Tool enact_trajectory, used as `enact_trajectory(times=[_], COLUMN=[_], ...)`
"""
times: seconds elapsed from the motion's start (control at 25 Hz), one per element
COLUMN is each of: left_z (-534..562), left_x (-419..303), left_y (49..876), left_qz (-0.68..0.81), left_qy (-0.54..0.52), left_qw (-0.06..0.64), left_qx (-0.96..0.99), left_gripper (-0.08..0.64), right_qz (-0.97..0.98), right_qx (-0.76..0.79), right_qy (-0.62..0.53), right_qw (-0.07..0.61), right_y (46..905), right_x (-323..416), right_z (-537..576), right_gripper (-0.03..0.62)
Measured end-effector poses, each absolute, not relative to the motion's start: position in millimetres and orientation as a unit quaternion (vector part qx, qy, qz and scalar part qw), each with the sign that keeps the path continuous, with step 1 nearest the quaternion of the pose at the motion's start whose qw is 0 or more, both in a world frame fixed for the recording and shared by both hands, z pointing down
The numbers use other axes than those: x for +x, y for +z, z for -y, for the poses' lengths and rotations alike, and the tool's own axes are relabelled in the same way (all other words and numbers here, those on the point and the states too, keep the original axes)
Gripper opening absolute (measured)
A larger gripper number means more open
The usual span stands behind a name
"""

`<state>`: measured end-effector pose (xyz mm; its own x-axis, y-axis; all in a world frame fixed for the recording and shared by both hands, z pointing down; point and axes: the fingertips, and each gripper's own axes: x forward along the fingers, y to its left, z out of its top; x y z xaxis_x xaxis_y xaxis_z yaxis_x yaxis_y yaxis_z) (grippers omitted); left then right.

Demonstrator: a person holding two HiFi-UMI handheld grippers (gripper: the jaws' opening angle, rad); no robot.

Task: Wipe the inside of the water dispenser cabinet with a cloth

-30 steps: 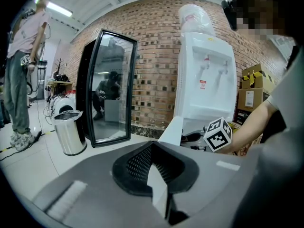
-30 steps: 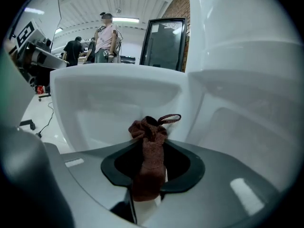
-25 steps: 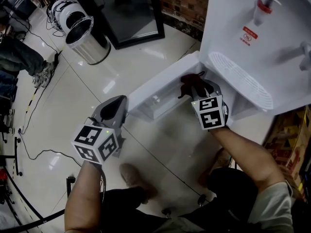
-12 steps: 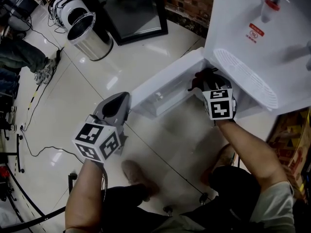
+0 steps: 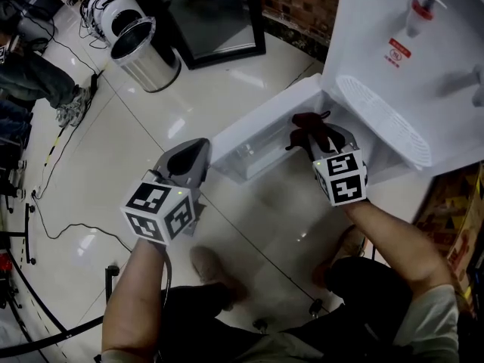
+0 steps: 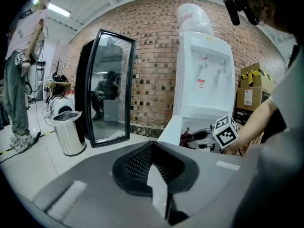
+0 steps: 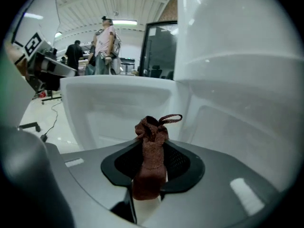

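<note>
Brown fabric cloth [image 7: 151, 151] with a loop sits clamped in my right gripper [image 7: 148, 177] jaws, its bunched tip poking past them. Since half a second ago that gripper backed toward the mouth of the white water dispenser cabinet [image 7: 228, 127]. My left gripper [image 6: 160, 189], jaws together and empty, stayed over the glossy tile floor [image 5: 128, 142]. The white open cabinet door [image 7: 114, 103] is left of the cloth, the cabinet wall is right, and there is free room ahead.

Dim, fisheye-warped pictures; ceiling lights glare off the glossy floor [image 5: 151, 134].
</note>
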<state>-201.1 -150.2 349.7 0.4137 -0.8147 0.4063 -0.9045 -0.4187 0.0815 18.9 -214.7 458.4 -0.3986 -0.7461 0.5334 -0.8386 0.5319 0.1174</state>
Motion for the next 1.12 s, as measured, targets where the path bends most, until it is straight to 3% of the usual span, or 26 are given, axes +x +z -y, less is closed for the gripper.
enact_trajectory(times=[0.6,0.84,1.12], left_z=[151.2,151.8,157.3], left_x=[-201.4,-202.5,-205.5], left_y=[347.9,347.0,347.5], left_qz=[0.519,0.515,0.524], left_qy=[0.151,0.147,0.144], left_qw=[0.147,0.151,0.151], left_qx=[0.829,0.831,0.826], left_gripper=[0.0,0.0,0.0], right_qz=[0.96,0.949,0.946], right_qx=[0.131,0.082,0.085], right_qy=[-0.005,-0.016,-0.04], right_qw=[0.247,0.303,0.311], right_y=[454.1,496.2,505.1], right_x=[-158.5,-183.1,-184.9], right_z=[86.7,69.2,80.8], right_gripper=[0.132,0.132,0.132])
